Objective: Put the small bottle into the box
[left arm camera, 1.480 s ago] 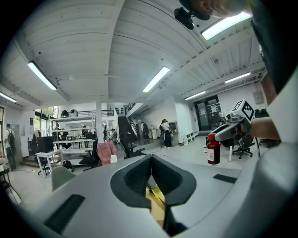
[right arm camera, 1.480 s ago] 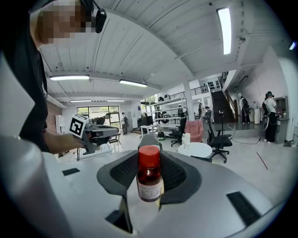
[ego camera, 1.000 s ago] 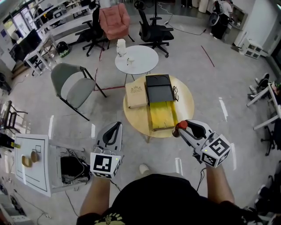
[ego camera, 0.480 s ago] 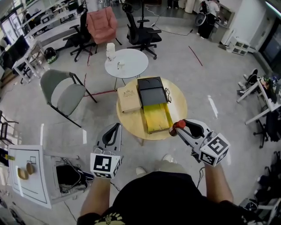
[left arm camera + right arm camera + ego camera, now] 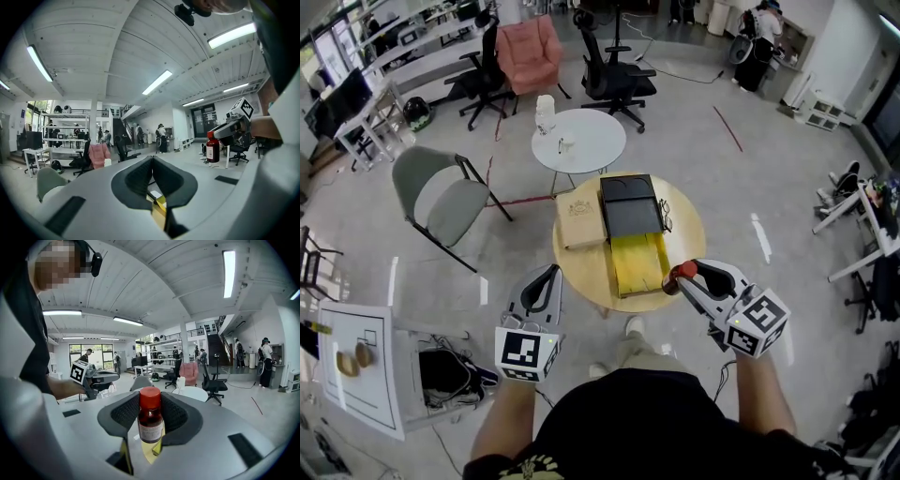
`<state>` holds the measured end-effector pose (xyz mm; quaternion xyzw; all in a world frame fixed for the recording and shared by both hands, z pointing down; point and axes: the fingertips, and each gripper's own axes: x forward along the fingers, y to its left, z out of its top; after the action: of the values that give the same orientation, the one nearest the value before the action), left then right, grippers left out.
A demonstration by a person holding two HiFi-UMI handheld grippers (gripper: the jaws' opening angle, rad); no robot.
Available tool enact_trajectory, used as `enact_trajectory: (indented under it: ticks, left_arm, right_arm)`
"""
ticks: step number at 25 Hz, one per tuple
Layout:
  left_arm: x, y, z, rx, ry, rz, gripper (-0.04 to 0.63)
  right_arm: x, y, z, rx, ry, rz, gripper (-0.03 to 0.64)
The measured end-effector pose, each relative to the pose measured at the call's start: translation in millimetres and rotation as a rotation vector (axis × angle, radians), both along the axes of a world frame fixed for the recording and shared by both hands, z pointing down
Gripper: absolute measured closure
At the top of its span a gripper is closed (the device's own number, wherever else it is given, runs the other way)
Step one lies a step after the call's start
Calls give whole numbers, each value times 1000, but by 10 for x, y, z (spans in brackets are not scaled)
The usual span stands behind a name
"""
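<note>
Wood table [image 5: 689,234] has slid a bit right and down in head view vs 0.5 s ago; both grippers sit about where they were, 1 shoe now shows just below table edge.

2 grippers, 1 per hand; left gripper [image 5: 152,164] has jaws pressed together w/ nothing btwn them, held low over bare floor, left of the wood table.

2 round tables: white table [image 5: 595,141] further off, w/ 1 white container [image 5: 546,112] on it; wood table nearer.
On the wood table 2 boxes side by side: 1 tan box [image 5: 581,223], closed, at left; just right of it the box [image 5: 639,264], open, yellow inside, black lid [image 5: 630,208] lying flat behind it.

right gripper [image 5: 686,279] is clamped on the small bottle [image 5: 150,425]: 1 only, dark brown, red cap, pale label, upright btwn the pads; it hangs at the table's near right edge, just beside the box's near right corner, not inside.

4 chairs near the tables: 1 grey [image 5: 441,197], 1 pink [image 5: 525,45], 2 black office ones.
Floor grey, glossy, w/ red tape lines; big open workspace, desks along left wall, white ribbed ceiling w/ strip lights; several people far off.
</note>
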<state>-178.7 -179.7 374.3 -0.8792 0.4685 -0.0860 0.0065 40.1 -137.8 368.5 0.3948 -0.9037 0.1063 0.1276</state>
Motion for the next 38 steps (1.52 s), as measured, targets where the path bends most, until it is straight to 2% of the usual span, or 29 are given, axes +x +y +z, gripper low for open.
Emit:
enact_trajectory:
  ticks: [6, 12, 20, 33, 38]
  left_arm:
    - [-70, -148, 130, -31, -50, -35, 577]
    - [-176, -335, 282, -78, -39, -92, 577]
    - [361, -456, 442, -102, -41, 14, 577]
    - [633, -953, 626, -122, -36, 30, 577]
    - [774, -1085, 825, -161, -48, 51, 577]
  right_arm:
    - [-135, -416, 88, -16, -24, -70, 466]
    - [-252, -686, 252, -57, -13, -129, 466]
    - [-128, -925, 366, -79, 0, -121, 466]
    - [174, -1221, 605, -119, 23, -84, 466]
    - [253, -1333, 817, -168, 20, -61, 466]
